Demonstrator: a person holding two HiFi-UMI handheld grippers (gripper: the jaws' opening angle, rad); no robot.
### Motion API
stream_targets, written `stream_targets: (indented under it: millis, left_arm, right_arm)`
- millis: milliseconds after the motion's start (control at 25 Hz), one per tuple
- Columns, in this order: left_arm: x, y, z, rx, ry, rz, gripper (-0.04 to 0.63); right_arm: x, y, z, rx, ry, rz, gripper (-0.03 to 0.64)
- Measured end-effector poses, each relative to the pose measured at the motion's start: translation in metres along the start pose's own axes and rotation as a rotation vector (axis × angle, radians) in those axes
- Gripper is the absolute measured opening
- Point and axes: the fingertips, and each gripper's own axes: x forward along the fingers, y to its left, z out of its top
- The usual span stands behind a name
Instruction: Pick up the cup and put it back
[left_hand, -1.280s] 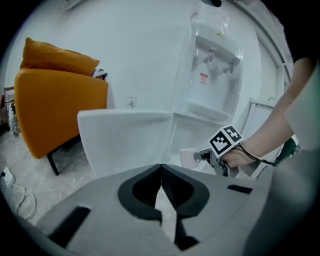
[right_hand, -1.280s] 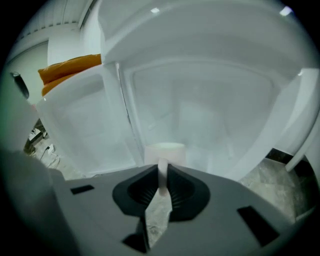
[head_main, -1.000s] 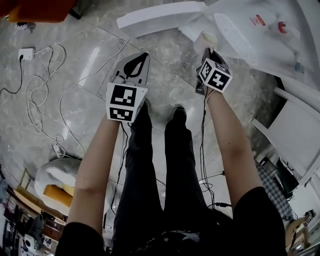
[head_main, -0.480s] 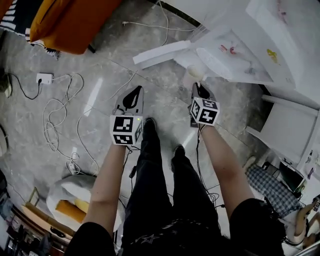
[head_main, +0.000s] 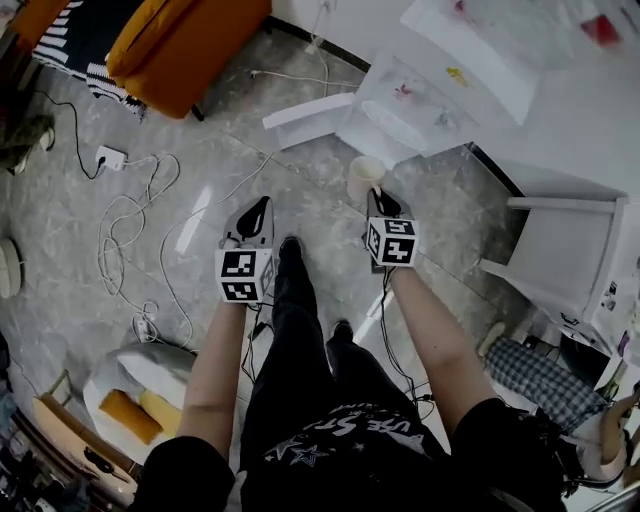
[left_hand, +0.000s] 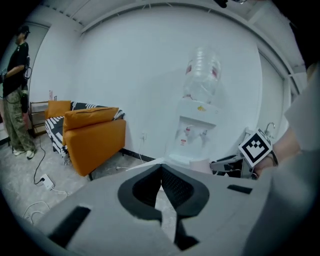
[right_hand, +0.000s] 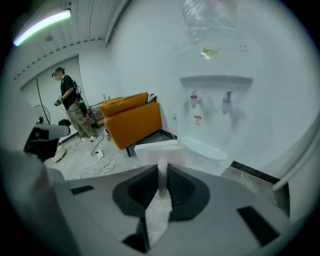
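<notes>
The pale paper cup (head_main: 364, 178) hangs above the grey stone floor (head_main: 200, 190), its thin wall pinched in the nearly closed right tool (head_main: 378, 197) near the white water dispenser (head_main: 405, 100), while the left tool (head_main: 262, 203) has its 2 jaws together on nothing.

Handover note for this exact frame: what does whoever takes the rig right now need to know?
Left gripper: jaws together, nothing between them, held out over the floor.
Right gripper: shut on the wall of the cup, near its rim.
Cup: off the ground, open end up, above the floor in front of the water dispenser.
Done: the cup is picked up.
Left: set it back down and let go. Its spot is not marked in these views; the dispenser's tray is the likeliest.
</notes>
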Motion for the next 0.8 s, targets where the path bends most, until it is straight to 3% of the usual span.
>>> stream_targets:
  millis: [400, 520, 680, 800]
  left_arm:
    - [-0.151, -0.141, 0.022, 0.06, -0.093, 0.032, 0.008]
    - [-0.191, -0.167, 0.01, 0.06, -0.094, 0.087, 0.009]
    - [-0.246, -0.198, -0.01, 0.094, -0.088, 0.107, 0.008]
    - [-0.279, -0.206, -0.015, 0.078, -0.103, 0.137, 0.009]
  right_arm:
    - [-0.209, -0.009, -0.009, -0.108, -0.081, 0.098, 0.044]
    - [-0.249, -0.009, -0.016, -0.122, -0.118, 0.125, 0.044]
    - [-0.294, 0.004, -0.033, -0.165, -0.151, 0.154, 0.043]
    - [-0.316, 0.017, -0.044, -0.206, -0.174, 0.184, 0.043]
